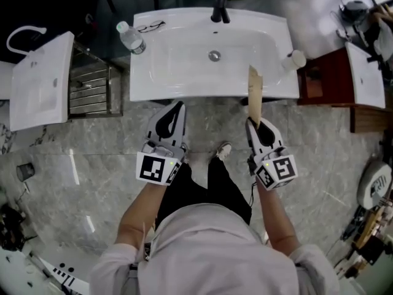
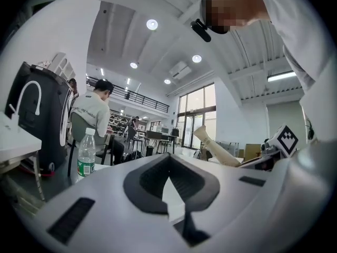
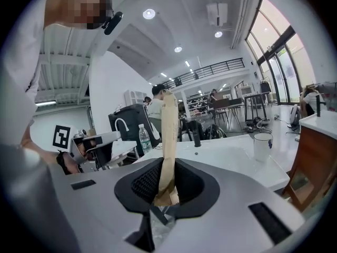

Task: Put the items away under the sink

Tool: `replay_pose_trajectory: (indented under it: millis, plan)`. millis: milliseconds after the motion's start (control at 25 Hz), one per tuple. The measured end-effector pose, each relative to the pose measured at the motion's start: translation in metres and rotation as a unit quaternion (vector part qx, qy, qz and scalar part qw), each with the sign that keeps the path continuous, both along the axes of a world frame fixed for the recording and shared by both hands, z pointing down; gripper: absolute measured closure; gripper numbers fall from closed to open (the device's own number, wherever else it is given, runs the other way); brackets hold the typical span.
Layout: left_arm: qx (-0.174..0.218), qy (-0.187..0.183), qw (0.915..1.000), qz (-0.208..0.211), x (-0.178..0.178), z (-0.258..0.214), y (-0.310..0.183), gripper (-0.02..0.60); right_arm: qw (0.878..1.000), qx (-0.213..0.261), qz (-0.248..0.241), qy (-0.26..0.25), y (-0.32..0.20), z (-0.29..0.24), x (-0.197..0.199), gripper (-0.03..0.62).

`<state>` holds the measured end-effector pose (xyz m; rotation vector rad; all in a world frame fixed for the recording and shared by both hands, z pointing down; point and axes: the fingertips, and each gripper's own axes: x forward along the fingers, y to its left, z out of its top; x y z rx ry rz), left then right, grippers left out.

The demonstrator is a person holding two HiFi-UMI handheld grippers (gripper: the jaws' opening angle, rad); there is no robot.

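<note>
A white sink (image 1: pixel 142 86) stands in front of me, with a black faucet (image 1: pixel 219 8) at its back. My right gripper (image 1: pixel 253 123) is shut on a long tan paper-wrapped item (image 1: pixel 254 91) that points up over the sink's front edge. In the right gripper view the tan item (image 3: pixel 168 136) stands upright between the jaws of the right gripper (image 3: pixel 167 186). My left gripper (image 1: pixel 175 107) hangs just before the sink's front edge, shut and holding nothing; its pads meet at the tips of the left gripper (image 2: pixel 169 159). The space under the sink is hidden.
On the sink's left corner are a water bottle (image 1: pixel 131 37) and a pair of glasses (image 1: pixel 150 26); a white cup (image 1: pixel 296 59) is on its right corner. A second white basin (image 1: pixel 37 82) and a metal rack (image 1: pixel 89 85) stand left, a reddish cabinet (image 1: pixel 328 78) right.
</note>
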<state>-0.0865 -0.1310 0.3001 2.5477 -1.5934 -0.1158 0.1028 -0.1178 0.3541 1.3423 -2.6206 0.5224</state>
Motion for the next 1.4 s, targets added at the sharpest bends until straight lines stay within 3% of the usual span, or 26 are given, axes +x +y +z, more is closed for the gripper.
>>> replay_pose_trajectory:
  millis: [560, 720, 1400]
  plan:
    - [-0.019, -0.027, 0.9982, -0.05, 0.022, 0.043, -0.028, 0.578, 0.998, -0.031, -0.048, -0.024, -0.041, 0.062, 0.014, 0.52]
    - [-0.022, -0.013, 0.9978, -0.061, 0.026, 0.062, -0.036, 0.578, 0.998, -0.035, -0.053, -0.012, -0.043, 0.08, 0.02, 0.52]
    - [-0.011, -0.004, 0.9999, 0.006, 0.036, 0.14, -0.027, 0.578, 0.999, -0.045, 0.005, 0.005, 0.008, 0.147, 0.031, 0.52]
